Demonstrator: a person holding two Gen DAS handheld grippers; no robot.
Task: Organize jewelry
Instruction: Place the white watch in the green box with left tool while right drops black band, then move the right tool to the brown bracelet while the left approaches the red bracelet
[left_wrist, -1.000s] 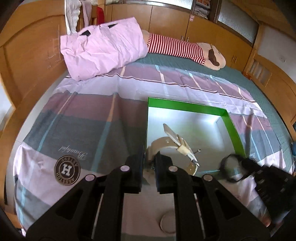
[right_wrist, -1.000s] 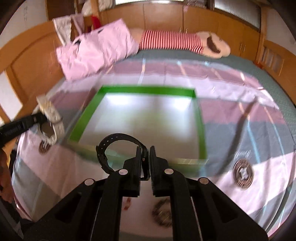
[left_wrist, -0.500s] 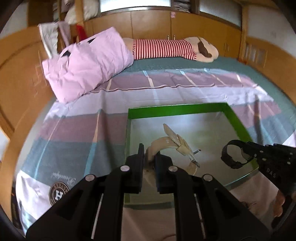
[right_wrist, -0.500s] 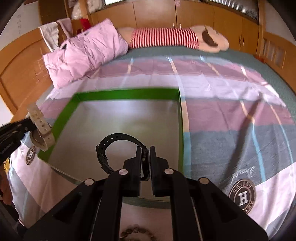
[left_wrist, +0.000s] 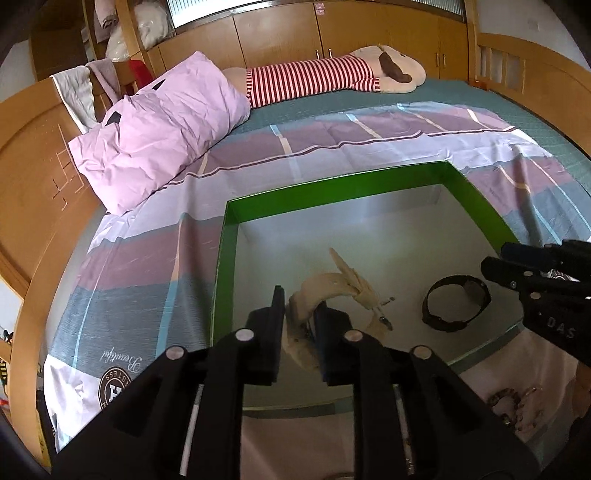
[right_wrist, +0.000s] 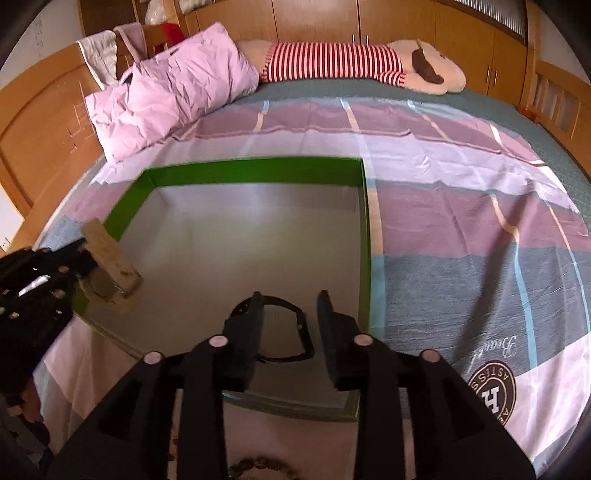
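Observation:
A green-walled box (left_wrist: 332, 188) with a grey floor lies on the bed. In the left wrist view, my left gripper (left_wrist: 300, 301) hangs over the box's near left corner. Its jaws are opening, with a beige watch (left_wrist: 332, 284) between them and a thin gap beside the strap. In the right wrist view, that beige watch (right_wrist: 107, 266) shows at the left gripper (right_wrist: 75, 260) tip by the box (right_wrist: 251, 170) wall. My right gripper (right_wrist: 290, 299) is opening, with nothing pinched. A black watch (right_wrist: 295, 332) lies on the floor just beyond its fingers. The left wrist view shows the same black watch (left_wrist: 456, 308) beside the right gripper (left_wrist: 496, 258).
A bead bracelet (left_wrist: 513, 402) lies on the sheet in front of the box, also seen as beads (right_wrist: 258, 465) under my right gripper. A pink pillow (left_wrist: 162, 125) and a striped plush toy (left_wrist: 325, 79) lie at the far end. Wooden bed frame rings the mattress.
Both grippers have sunk lower over the box. The right jaws have parted and the black watch now lies on the box floor. The left jaws have parted slightly around the beige watch.

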